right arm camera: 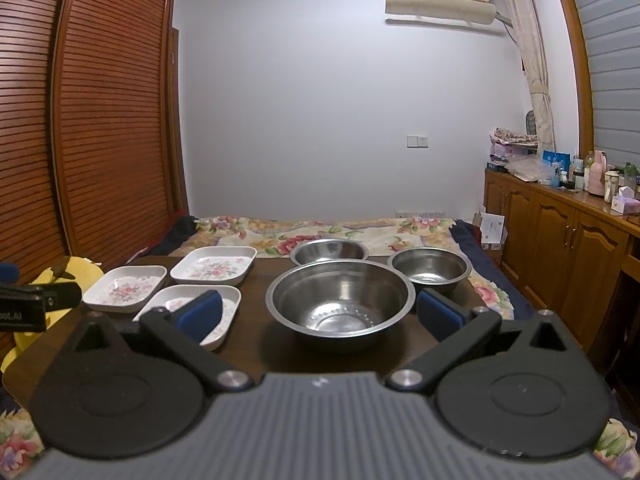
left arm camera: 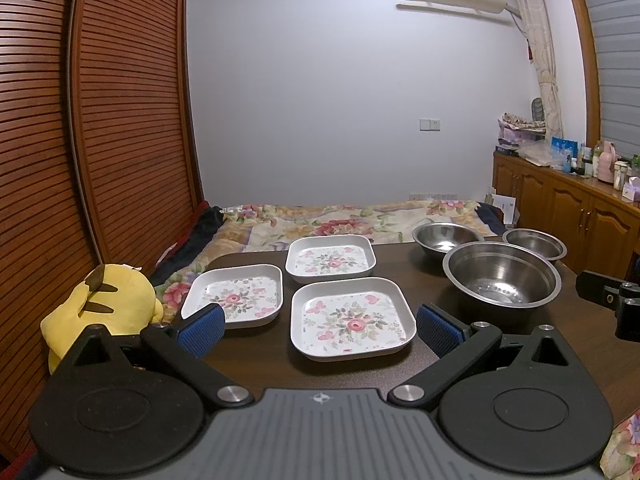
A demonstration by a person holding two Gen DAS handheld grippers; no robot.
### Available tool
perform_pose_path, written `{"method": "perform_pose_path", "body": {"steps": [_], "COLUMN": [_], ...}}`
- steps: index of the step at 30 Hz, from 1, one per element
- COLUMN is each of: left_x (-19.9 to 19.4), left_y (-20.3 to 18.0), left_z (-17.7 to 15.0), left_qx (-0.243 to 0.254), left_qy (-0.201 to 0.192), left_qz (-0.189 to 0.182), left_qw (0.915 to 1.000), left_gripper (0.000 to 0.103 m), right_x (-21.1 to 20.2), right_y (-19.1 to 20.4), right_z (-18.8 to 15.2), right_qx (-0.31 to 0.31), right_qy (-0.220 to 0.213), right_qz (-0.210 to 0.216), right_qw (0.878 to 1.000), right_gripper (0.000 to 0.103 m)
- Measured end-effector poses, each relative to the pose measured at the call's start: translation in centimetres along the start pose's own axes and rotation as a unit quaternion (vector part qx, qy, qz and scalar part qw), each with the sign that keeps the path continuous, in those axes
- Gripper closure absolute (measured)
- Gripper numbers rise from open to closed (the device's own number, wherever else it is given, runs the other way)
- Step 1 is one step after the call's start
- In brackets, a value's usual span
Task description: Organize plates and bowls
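Dark wood makes up the surface (left arm camera: 256,356), which stands at the foot of a bed (left arm camera: 320,220) with a floral cover. On its right side sit three steel bowls: the large bowl (right arm camera: 340,300) nearest, a mid-sized bowl (right arm camera: 430,270) behind it to the right, and another bowl (right arm camera: 329,251) behind it to the left, seemingly much the same size. On the left lie three square floral plates, none stacked: the near plate (left arm camera: 350,318), the left plate (left arm camera: 236,294) and the far plate (left arm camera: 331,258).

Nothing is nested yet, so the work looks barely begun. A sound first step would be to take a smaller bowl by its rim and lower it level into the large bowl, and to stack the plates squarely.

Each hand-held gripper is spread wide and empty: the left hand-held gripper (left arm camera: 318,326) frames the near plate, the right hand-held gripper (right arm camera: 320,314) frames the large bowl, and neither touches anything.
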State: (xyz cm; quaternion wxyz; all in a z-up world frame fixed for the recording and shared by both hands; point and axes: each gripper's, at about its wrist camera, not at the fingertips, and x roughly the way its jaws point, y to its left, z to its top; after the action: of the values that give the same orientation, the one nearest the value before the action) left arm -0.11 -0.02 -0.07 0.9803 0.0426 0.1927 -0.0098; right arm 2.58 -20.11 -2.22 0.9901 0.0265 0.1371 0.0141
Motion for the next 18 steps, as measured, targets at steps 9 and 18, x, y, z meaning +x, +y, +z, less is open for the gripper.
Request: {"method": "perform_pose_path", "body": {"steps": [9, 18], "left_x": [-0.01, -0.02], "left_y": [0.02, 0.00], "left_z": [0.01, -0.01], "left_qx": [0.000, 0.000], "left_qy": [0.000, -0.001], "left_qz": [0.000, 0.000], "left_qw": [1.0000, 1.0000], "left_gripper": [0.000, 0.000], "right_x": [-0.07, -0.08], "right_y": [0.06, 0.06], "right_z": [0.00, 0.03], "right_qx": [-0.001, -0.001], "right_qy": [-0.001, -0.001], "right_qz": [-0.001, -0.001], "right_qw": [1.000, 1.000], "right_gripper": [0.000, 0.000]}}
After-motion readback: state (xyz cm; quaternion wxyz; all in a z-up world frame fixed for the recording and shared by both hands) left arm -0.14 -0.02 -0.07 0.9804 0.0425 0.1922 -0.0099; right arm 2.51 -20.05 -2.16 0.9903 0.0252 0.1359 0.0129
